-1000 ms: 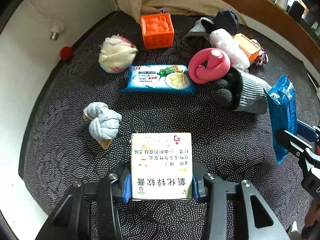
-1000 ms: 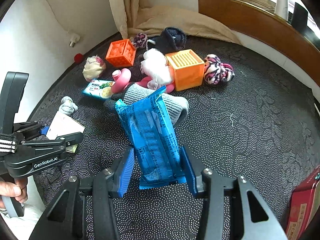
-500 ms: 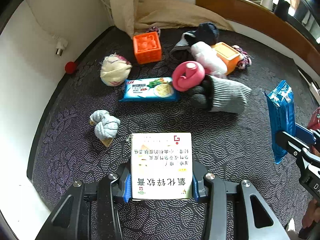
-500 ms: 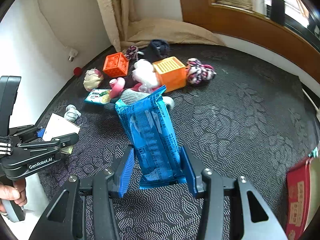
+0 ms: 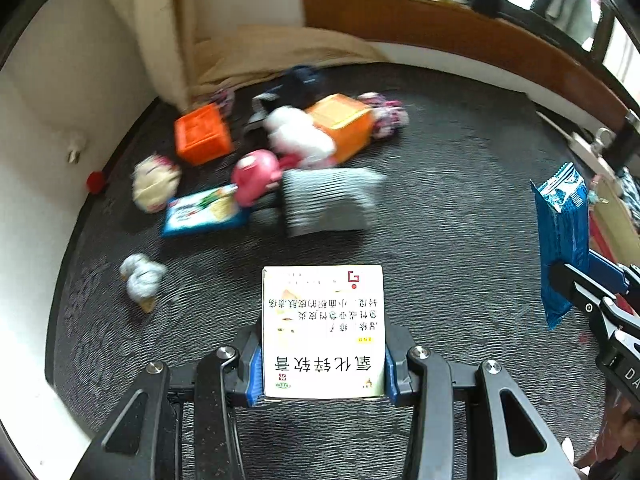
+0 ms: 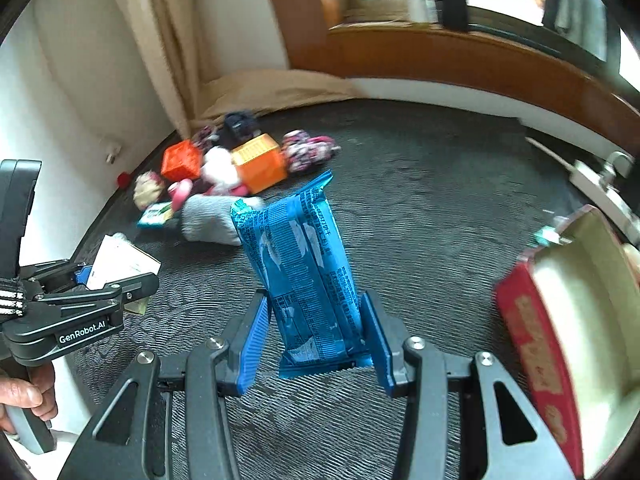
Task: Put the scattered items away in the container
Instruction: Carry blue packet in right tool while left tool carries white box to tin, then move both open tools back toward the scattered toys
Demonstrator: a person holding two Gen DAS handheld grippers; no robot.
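The left gripper (image 5: 323, 364) is clamped on a white box (image 5: 323, 332) with printed characters, held above the dark patterned carpet (image 5: 440, 220). The right gripper (image 6: 312, 336) grasps a blue snack packet (image 6: 298, 268) standing up between its blue pads. At the right edge, near the right gripper, sits a red container (image 6: 536, 344) with a pale inside. Far to the left, by the curtain (image 6: 160, 40), scattered things remain: two orange cubes (image 5: 202, 134), a pink toy (image 5: 256, 174), a grey sock (image 5: 328, 200) and a blue packet (image 5: 204, 212).
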